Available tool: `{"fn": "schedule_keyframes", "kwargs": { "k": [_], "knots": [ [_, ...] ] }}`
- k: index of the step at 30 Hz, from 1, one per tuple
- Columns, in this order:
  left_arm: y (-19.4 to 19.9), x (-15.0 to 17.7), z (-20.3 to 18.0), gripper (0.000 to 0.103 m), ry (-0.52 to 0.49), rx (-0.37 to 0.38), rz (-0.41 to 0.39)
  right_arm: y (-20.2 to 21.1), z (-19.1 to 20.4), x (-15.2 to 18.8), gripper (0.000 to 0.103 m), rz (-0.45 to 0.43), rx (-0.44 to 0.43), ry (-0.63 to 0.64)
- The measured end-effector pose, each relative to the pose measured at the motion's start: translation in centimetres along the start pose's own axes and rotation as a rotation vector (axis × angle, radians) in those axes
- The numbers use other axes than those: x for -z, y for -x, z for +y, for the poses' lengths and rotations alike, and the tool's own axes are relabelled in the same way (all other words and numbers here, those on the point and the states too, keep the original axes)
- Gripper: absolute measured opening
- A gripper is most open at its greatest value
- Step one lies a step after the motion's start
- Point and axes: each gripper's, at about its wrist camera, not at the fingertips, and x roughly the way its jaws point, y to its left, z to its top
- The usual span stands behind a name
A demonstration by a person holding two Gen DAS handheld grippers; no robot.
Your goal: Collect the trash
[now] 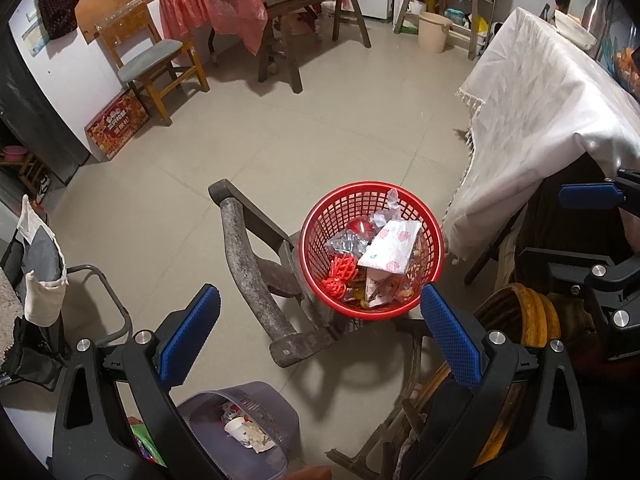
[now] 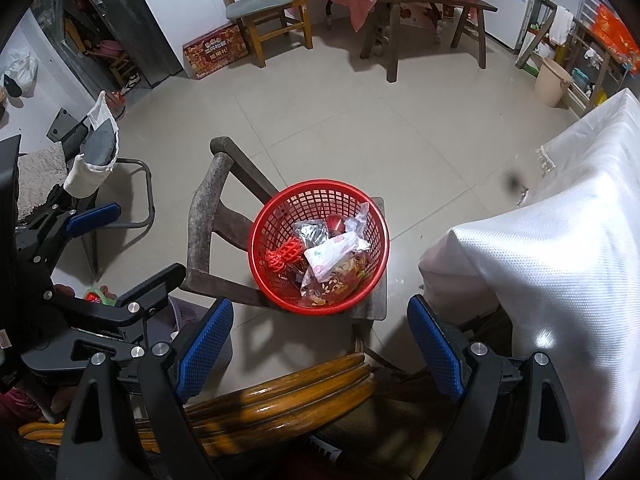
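Observation:
A red mesh basket [image 1: 344, 208] [image 2: 280, 208] stands on the seat of an old dark wooden chair [image 2: 374, 304]. It holds trash: a white pack with pink prints [image 1: 390, 248] [image 2: 336, 254], a red knot ornament [image 1: 340, 276] [image 2: 284, 258] and a silver foil wrapper [image 1: 348, 244]. My left gripper [image 1: 318, 320] [image 2: 150, 240] hovers above and just short of the basket, open and empty. My right gripper [image 2: 320, 336] [image 1: 542, 224] hangs beside it, likewise open and empty, pointing down at the basket.
A grey-purple basket [image 1: 260, 400] with a paper cup [image 1: 236, 428] and scraps sits on the floor under my left gripper. An orange wooden chair back [image 2: 280, 400] is below, a white-clothed table [image 2: 560, 240] to the right, and a bench [image 2: 432, 0] and chair [image 2: 260, 0] stand beyond.

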Motion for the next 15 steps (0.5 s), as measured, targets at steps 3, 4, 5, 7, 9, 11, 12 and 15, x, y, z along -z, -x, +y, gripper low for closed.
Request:
{"fn": "schedule_keyframes", "kwargs": {
  "k": [3,4,5,7,9,11,12,15],
  "knots": [
    [-0.19,0.09,-0.06,0.096,-0.002,0.001,0.005,-0.17,0.02,-0.01,0.087,0.005,-0.003,-0.004],
    [-0.23,0.09,-0.06,0.096,-0.002,0.001,0.005,-0.24,-0.06,-0.06,0.087,0.007,-0.004,-0.004],
    [-0.28,0.09,-0.05,0.096,-0.003,0.001,0.006,-0.26,-0.06,-0.07,0.087,0.008,-0.004,-0.004],
    [-0.24,0.06,-0.12,0.096,-0.002,0.002,0.006,-0.35,-0.02,-0.02,0.087,0.011,-0.006,-0.003],
    [-0.29,0.01,-0.13,0.096,-0.004,0.003,0.006,-0.39,-0.15,-0.05,0.087,0.012,-0.007,-0.004],
    [-0.35,0.01,-0.26,0.096,-0.006,0.002,0.004,-0.4,-0.14,-0.05,0.087,0.012,-0.007,-0.004],
    [-0.36,-0.01,-0.28,0.096,-0.006,0.002,0.004,-0.43,-0.08,-0.02,0.087,0.012,-0.007,-0.003],
    [-0.38,-0.1,-0.31,0.096,-0.008,0.006,0.005,-0.4,-0.14,-0.05,0.087,0.012,-0.007,-0.004]
  ]
}}
